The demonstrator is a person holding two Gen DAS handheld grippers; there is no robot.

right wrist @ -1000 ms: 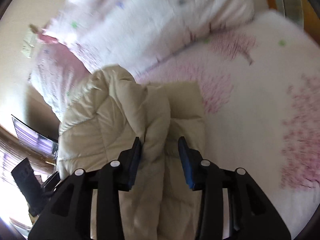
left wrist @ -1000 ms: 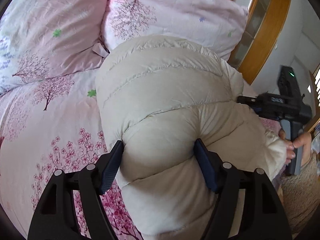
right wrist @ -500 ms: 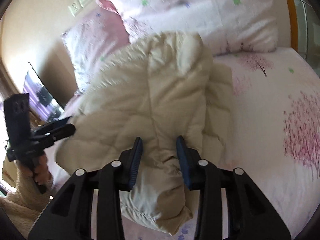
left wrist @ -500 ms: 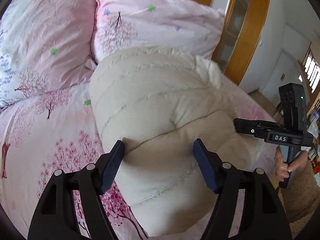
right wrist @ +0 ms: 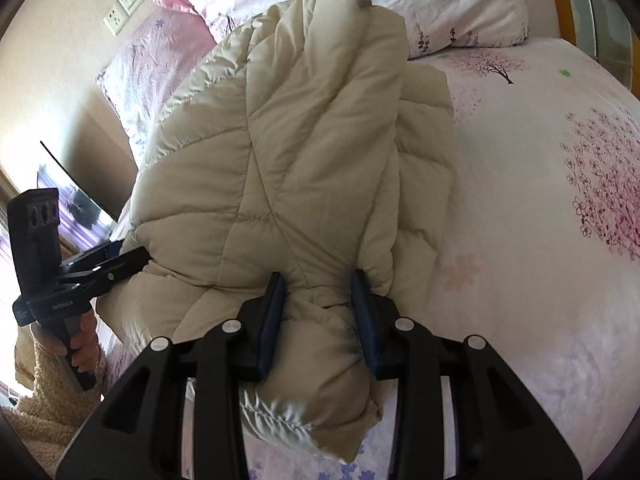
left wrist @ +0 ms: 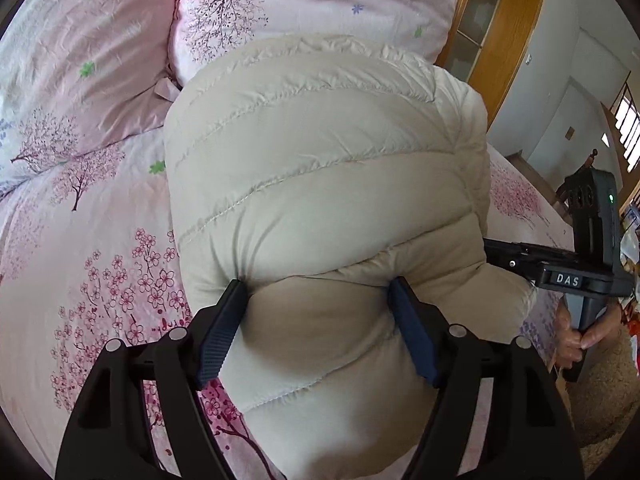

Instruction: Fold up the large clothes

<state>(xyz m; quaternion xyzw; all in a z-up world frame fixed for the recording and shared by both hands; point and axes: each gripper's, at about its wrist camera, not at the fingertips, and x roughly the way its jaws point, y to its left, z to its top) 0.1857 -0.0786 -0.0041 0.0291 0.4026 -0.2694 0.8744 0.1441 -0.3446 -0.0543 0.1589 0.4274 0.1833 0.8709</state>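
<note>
A cream quilted down jacket (left wrist: 320,160) lies bunched in a thick fold on the pink floral bedspread (left wrist: 100,280). My left gripper (left wrist: 318,286) squeezes the puffy near end of the fold between its blue pads, and its jaws are opening slightly. In the right wrist view the jacket (right wrist: 280,140) rises as a heap towards the pillows. My right gripper (right wrist: 316,280) is shut on a narrow gathered part near its lower edge. Each gripper shows in the other view, hand-held: the right one (left wrist: 560,276) and the left one (right wrist: 100,268) have their fingertips buried in the fabric.
Two pink floral pillows (left wrist: 312,4) (left wrist: 80,60) lie against the headboard behind the jacket. A wooden door frame (left wrist: 508,32) stands beyond the bed on the right. A wall socket (right wrist: 124,8) and a dark screen (right wrist: 72,196) are on the left. Bare bedspread (right wrist: 540,240) spreads to the right.
Both grippers have shifted with the jacket still in them; the bundle has come down and towards the pillows. The right wrist view has rolled, and its blur is gone.
</note>
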